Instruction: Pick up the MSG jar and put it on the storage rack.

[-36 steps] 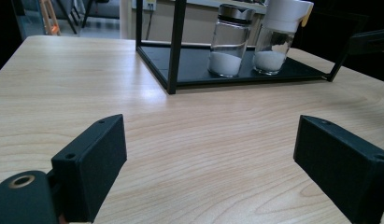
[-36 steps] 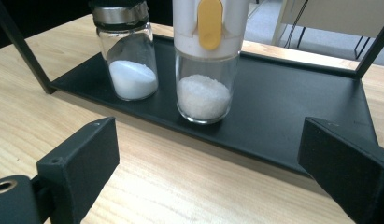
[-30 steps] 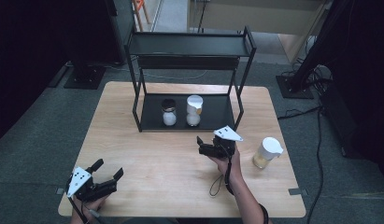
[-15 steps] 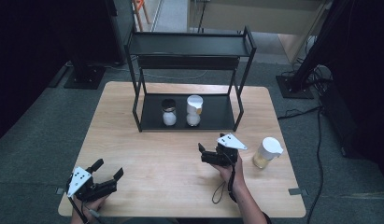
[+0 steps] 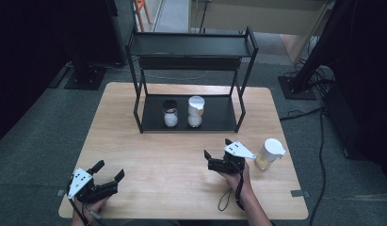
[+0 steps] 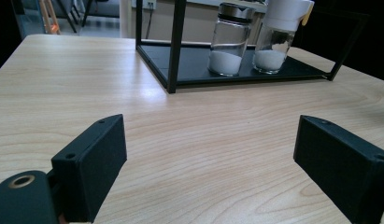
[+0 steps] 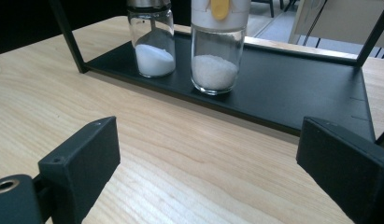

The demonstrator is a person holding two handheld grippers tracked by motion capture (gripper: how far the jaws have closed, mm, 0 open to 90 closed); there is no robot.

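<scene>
the right gripper (image 5: 215,159) has its jaws wide apart and empty, just beside the white-lid jar (image 5: 269,154) on the table (image 5: 149,160) – probably rigid, smooth, breakable glass – best held at mid-body.

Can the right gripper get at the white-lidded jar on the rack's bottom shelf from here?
Probably yes: the right gripper is open and faces the white-lidded jar, with bare table between and the shelf front open.
</scene>
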